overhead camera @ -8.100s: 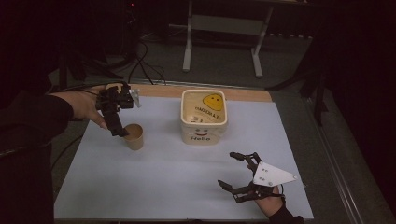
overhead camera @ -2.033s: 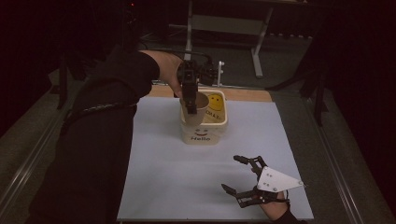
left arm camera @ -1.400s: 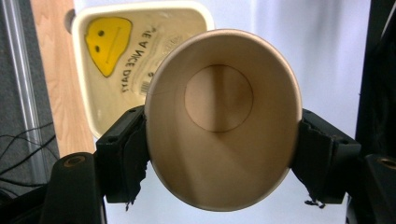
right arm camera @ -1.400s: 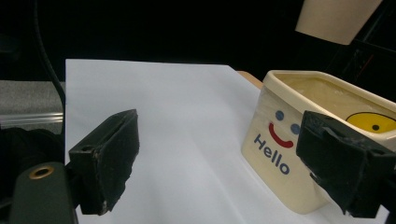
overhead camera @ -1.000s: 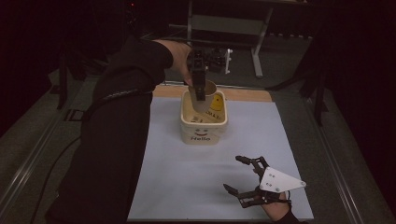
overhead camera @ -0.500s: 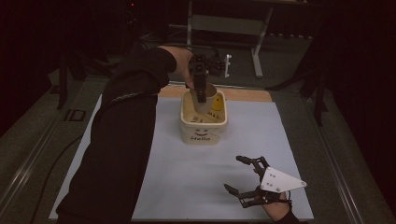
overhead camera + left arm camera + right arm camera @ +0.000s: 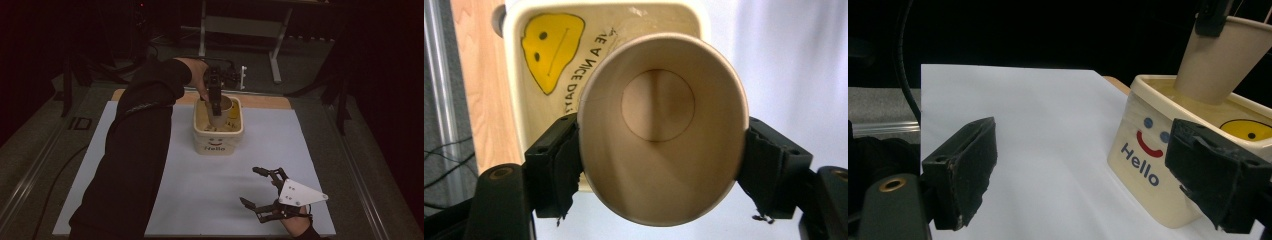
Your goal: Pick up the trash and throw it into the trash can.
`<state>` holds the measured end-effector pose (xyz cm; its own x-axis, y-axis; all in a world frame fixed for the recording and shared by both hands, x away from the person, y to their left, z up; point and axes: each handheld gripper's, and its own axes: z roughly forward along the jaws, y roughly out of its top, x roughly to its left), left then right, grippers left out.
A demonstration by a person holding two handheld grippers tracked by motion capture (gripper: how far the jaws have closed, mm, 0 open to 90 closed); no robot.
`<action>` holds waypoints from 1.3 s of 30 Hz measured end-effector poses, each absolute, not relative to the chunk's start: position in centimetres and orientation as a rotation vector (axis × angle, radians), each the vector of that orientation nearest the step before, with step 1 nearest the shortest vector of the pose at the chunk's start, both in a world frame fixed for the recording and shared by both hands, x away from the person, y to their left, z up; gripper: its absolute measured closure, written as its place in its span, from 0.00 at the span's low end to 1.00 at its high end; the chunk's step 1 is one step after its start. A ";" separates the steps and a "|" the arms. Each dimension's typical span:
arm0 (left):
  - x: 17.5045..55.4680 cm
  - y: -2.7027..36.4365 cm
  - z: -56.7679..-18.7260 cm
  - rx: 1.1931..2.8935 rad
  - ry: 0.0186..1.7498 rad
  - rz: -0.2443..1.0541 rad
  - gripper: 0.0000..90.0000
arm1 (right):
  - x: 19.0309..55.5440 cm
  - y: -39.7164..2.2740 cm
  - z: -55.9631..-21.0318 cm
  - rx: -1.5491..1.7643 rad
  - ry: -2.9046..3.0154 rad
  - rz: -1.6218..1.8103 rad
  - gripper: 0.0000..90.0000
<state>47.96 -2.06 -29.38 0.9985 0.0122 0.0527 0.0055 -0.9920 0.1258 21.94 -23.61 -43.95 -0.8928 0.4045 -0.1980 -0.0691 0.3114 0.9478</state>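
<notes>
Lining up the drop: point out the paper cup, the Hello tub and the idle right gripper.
paper cup (image 7: pixel 659 165), left gripper view, inner wall.
Hello tub (image 7: pixel 1143 150), right gripper view, front wall.
right gripper (image 7: pixel 260 187), high view, between the open fingertips.

A dim room: a white-topped table (image 7: pixel 200 200) on grey floor (image 7: pixel 30 150), a metal stand (image 7: pixel 240 25) behind.
</notes>
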 end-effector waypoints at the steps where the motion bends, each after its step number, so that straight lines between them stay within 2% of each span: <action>1: 48.0 -1.9 -29.5 3.016 -0.004 0.120 0.29 | 21.9 -23.6 -44.0 0.298 2.184 1.609 0.15; 22: 48.5 -1.3 -30.5 3.009 0.023 0.144 0.26 | 21.9 -23.6 -44.0 0.302 2.189 1.610 0.15; 24: 48.6 -1.2 -30.3 2.988 0.026 0.174 0.20 | 21.9 -23.6 -44.0 0.302 2.189 1.610 0.15; 25: 48.7 -1.2 -30.2 2.977 0.042 0.150 0.20 | 21.9 -23.6 -44.0 0.302 2.189 1.610 0.15; 27: 49.1 -1.1 -30.0 2.959 0.097 0.063 0.07 | 21.9 -23.6 -44.0 0.303 2.189 1.611 0.15; 28: 49.2 -1.1 -29.9 2.953 0.093 0.046 0.07 | 21.9 -23.6 -44.0 0.303 2.189 1.611 0.15; 29: 49.1 -1.1 -29.9 2.954 0.097 0.042 0.03 | 21.9 -23.6 -44.0 0.302 2.189 1.610 0.15; 39: 48.7 -0.9 -29.9 2.946 0.073 0.078 0.01 | 21.9 -23.5 -44.0 0.299 2.193 1.605 0.15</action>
